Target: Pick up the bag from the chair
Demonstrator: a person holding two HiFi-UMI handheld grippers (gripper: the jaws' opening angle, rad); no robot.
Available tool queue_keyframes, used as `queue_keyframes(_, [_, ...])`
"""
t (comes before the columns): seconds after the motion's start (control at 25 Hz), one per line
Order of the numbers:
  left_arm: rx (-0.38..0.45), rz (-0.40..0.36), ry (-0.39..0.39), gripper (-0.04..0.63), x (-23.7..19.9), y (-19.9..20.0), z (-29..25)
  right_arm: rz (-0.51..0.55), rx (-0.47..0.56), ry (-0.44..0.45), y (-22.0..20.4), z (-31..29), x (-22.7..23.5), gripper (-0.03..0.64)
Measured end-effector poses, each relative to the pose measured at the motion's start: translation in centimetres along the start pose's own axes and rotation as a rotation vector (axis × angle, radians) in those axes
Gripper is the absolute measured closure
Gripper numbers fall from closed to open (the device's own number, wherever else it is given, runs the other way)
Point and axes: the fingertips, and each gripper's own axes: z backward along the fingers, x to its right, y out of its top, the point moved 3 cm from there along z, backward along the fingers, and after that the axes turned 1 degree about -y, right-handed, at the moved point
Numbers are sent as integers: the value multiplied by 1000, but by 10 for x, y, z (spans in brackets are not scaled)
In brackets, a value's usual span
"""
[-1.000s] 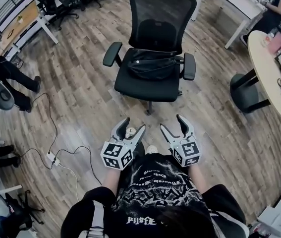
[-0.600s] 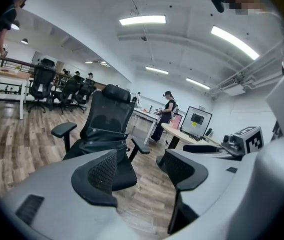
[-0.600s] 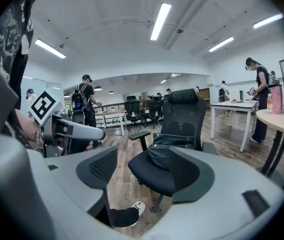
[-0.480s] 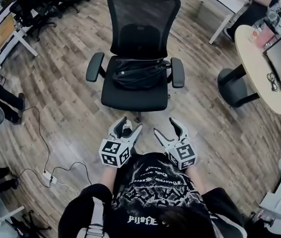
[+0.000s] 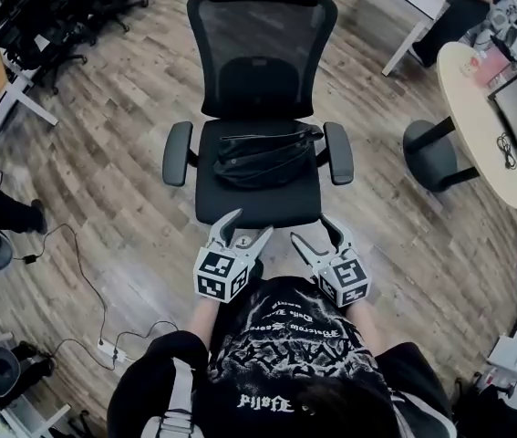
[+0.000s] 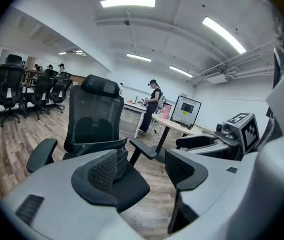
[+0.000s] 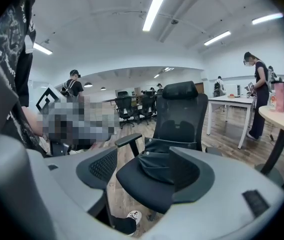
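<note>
You've stepped closer: the office chair (image 5: 258,203) now sits just past your left gripper (image 5: 247,225) and right gripper (image 5: 312,230). Both have jaws spread and nothing between them. The black bag (image 5: 263,156) lies across the seat's far half, untouched.

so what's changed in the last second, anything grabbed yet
The person has stepped closer: the chair now sits just ahead of the left hand-held gripper and right hand-held gripper. Nothing was grabbed. Both stay open and empty, and the bag still lies on it.
</note>
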Motion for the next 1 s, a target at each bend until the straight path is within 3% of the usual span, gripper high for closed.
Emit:
queue_keyframes(0.24, [-62,-35,-33,288,-70,17,-20,-6,-72,36,12,-63,-14,299])
queue_keyframes(0.44, [-116,-55,-83,288,-96,25,-37,-155,-50,-14,23,-89,-10,299])
queue_keyframes(0.68, [-136,-53,-88,288,-113,21,-46,-142,-77,-71,25,-100,6,301])
queue_keyframes(1.0, [-144,-41,-3,288,-138,29,-62,-56,-101,-48,32,-119,26,299])
